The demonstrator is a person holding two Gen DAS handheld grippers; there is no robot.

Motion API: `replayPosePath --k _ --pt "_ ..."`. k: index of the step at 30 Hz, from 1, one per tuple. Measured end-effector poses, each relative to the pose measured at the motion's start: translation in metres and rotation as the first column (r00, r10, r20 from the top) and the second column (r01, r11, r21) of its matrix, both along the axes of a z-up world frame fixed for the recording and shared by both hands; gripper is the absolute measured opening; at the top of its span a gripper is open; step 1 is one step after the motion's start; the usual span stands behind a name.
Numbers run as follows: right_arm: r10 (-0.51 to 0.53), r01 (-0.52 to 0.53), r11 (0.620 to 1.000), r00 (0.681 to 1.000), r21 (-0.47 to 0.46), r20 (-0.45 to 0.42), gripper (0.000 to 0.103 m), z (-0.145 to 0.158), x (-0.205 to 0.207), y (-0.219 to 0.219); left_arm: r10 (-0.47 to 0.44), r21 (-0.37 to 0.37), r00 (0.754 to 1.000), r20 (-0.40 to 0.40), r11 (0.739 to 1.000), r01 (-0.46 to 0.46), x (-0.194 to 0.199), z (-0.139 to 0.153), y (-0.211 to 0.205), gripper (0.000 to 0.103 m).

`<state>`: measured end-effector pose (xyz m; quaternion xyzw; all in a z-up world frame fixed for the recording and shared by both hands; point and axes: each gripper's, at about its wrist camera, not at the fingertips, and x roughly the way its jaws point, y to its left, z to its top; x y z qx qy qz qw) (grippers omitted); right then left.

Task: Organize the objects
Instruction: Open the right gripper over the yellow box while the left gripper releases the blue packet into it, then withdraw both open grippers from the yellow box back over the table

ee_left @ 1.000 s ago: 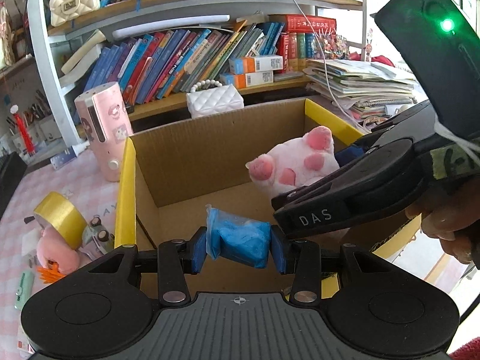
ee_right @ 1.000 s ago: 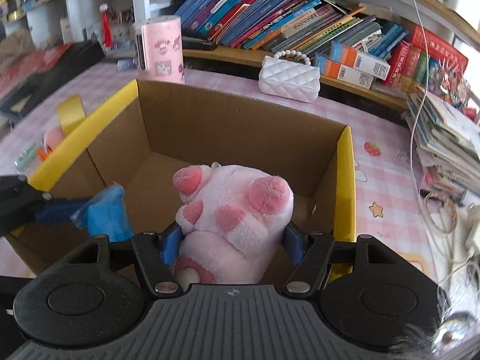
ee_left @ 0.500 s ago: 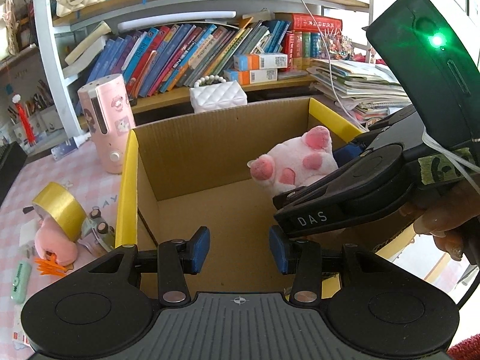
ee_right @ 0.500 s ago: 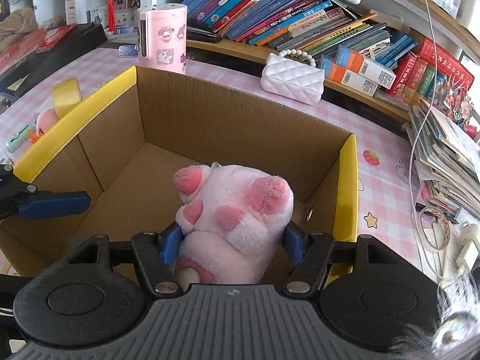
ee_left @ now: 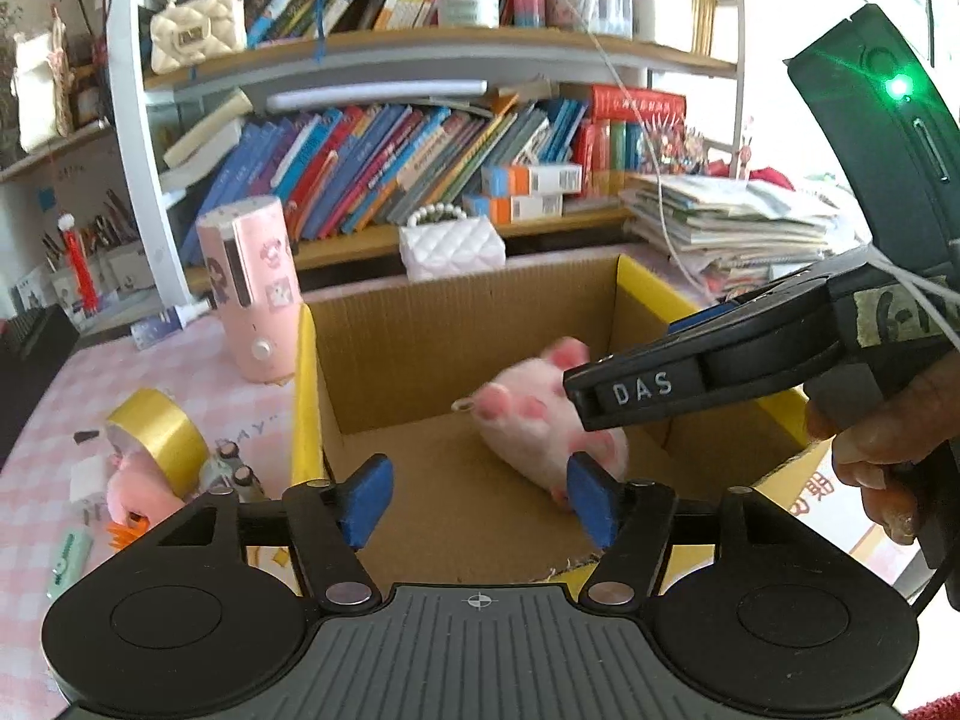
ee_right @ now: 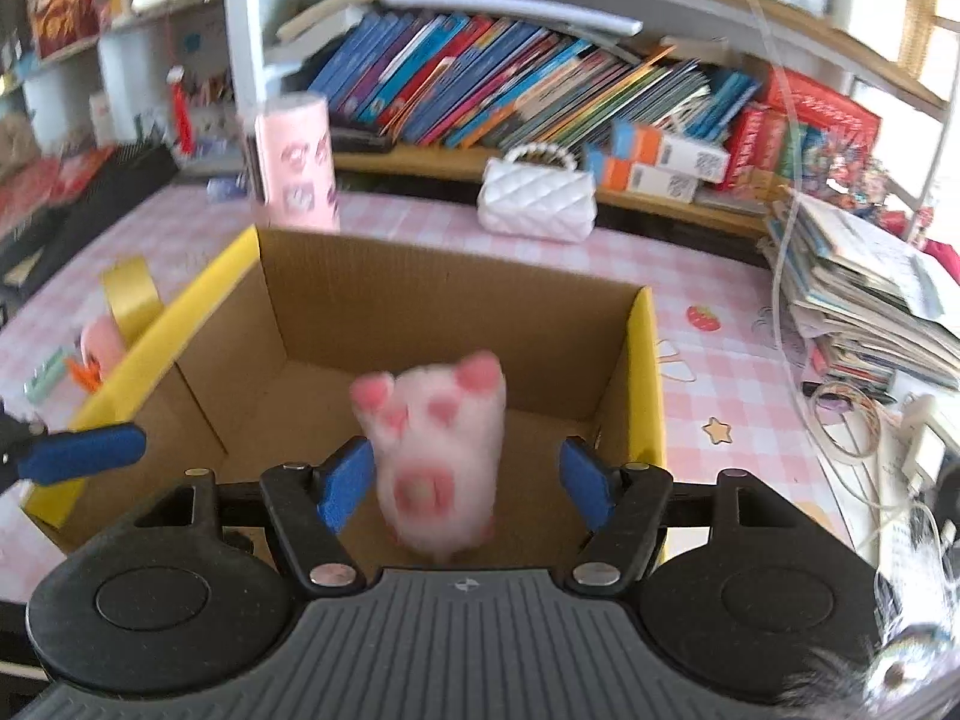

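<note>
Both grippers hang over the box (ee_right: pixel 456 312) with jaws spread wide and nothing held. Between the fingers of the right gripper (ee_right: pixel 468 483) the pink plush (ee_right: pixel 441 450) is blurred and clear of both blue pads (ee_right: pixel 345 483), so it looks to be dropping or just landing; whether it touches the floor of the box I cannot tell. From the left gripper (ee_left: pixel 480 501) the plush (ee_left: pixel 540 426) lies toward 1 o'clock on the box (ee_left: pixel 456 330) bottom, partly behind the right tool. No other item can be seen inside the box from either view.

Judged from this, the step in hand is the release of the plush into the box. What waits to be sorted sits outside, at about 9 o'clock from the left gripper: a gold tape roll (ee_left: pixel 159 441), a small pink toy (ee_left: pixel 135 495) under it, and a pale green item (ee_left: pixel 69 561) nearer the lower edge. The next move likely calls for the left gripper to swing out over the yellow wall, drop low to the cloth and close on one of these; the roll stands on edge and may tip or roll if pinched off-centre
</note>
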<state>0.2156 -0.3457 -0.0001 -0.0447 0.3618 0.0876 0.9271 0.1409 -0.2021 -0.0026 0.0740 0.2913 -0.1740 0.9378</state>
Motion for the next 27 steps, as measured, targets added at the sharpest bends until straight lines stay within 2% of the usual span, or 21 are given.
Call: replayPosePath --k 3,9,16,20,27 --pt "-0.034 0.033 0.999 0.999 0.015 0.041 0.067 0.01 -0.015 0.002 -0.006 -0.009 1.0 0.024 1.0 0.006 -0.008 0.006 0.006 0.066" --pt "-0.123 0.121 0.992 0.987 0.032 0.102 0.067 0.023 -0.048 0.006 -0.002 -0.033 0.999 0.054 0.999 0.004 -0.027 0.014 0.026 0.074" --pt "-0.248 0.244 0.969 0.955 0.046 0.161 0.067 0.03 -0.093 0.012 -0.008 -0.06 0.999 0.047 0.998 0.011 -0.049 0.014 0.053 0.076" --pt "-0.314 0.309 0.949 0.936 0.055 0.159 0.067 0.027 -0.119 0.018 -0.022 -0.07 0.999 0.027 0.997 0.024 -0.058 0.012 0.066 0.076" --pt "-0.362 0.36 0.932 0.925 0.037 0.111 0.069 0.011 -0.157 0.041 -0.052 -0.052 0.999 -0.015 0.997 0.051 -0.079 0.005 0.085 0.076"
